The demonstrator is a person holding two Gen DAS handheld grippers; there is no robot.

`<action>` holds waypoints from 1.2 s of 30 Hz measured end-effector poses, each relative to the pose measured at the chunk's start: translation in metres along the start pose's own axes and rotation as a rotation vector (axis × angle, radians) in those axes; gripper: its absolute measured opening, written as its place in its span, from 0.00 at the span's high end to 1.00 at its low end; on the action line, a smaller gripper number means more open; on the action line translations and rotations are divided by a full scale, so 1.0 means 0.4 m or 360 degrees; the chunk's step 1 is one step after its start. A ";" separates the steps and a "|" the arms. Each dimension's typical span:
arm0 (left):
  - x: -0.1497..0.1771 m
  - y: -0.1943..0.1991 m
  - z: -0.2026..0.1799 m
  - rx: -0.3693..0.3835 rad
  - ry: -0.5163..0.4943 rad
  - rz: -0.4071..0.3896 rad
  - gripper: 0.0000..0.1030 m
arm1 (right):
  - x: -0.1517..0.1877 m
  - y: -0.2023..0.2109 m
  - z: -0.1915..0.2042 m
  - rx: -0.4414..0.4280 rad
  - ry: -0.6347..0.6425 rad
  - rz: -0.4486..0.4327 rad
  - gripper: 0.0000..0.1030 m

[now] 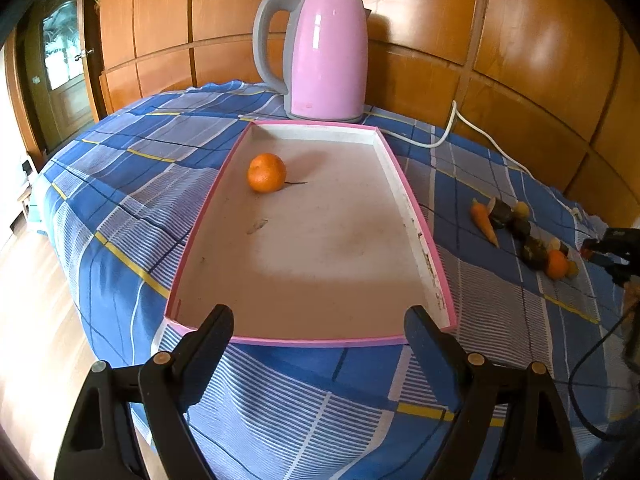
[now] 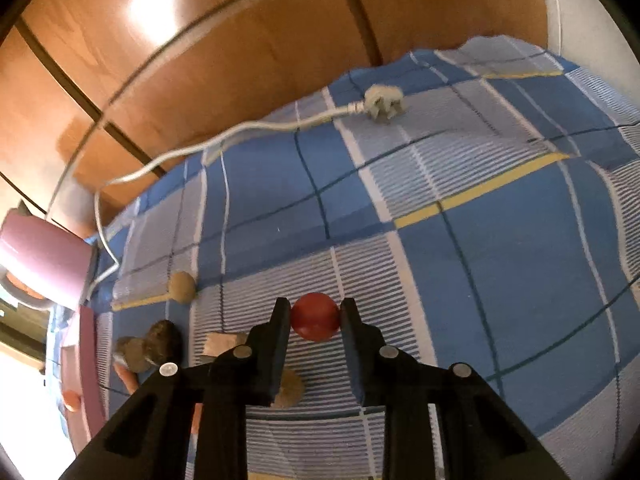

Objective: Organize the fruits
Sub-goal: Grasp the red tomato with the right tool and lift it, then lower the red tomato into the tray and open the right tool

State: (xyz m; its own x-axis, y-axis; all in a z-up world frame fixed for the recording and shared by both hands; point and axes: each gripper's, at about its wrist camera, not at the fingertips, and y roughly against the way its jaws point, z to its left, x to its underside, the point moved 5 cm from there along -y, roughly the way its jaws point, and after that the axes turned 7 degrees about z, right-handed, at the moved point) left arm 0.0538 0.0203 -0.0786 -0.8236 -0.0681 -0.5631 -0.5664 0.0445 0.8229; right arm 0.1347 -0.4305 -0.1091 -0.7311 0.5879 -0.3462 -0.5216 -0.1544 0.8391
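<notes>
Low in the right wrist view, right gripper [image 2: 315, 316] clamped on a red fruit [image 2: 316, 317] resting on the checked cloth [image 2: 500, 260]; pick-up step, likely needing a lift toward the pink tray [image 1: 430, 240], left gripper [image 1: 318, 326] spread empty at its near rim

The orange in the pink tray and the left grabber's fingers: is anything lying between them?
No. In the left wrist view, only bare tray floor and its pink front rim lie between the orange and the open left gripper.
</notes>
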 end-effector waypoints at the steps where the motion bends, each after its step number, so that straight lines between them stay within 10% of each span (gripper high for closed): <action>1: 0.000 -0.001 -0.003 0.0005 -0.0002 0.0004 0.15 | 0.000 0.020 0.003 -0.0023 0.0013 -0.0028 0.75; 12: 0.005 0.009 0.007 0.0017 0.0044 -0.0008 0.15 | 0.086 0.139 0.139 -0.0285 0.0301 -0.0086 0.75; 24: 0.006 0.025 0.071 -0.0039 0.0123 -0.0029 0.12 | 0.369 0.100 0.537 -0.0650 0.0898 0.0254 0.75; 36: 0.017 0.018 0.118 -0.0039 0.0195 -0.0017 0.12 | 0.492 -0.011 0.732 -0.0565 0.1141 0.0391 0.74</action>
State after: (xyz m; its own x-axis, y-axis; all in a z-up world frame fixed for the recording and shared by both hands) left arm 0.0426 0.0671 -0.0798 -0.8068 -0.1898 -0.5595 -0.5727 0.0186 0.8196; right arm 0.1219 -0.0815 -0.0581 -0.8820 -0.1244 -0.4545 -0.3306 -0.5237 0.7851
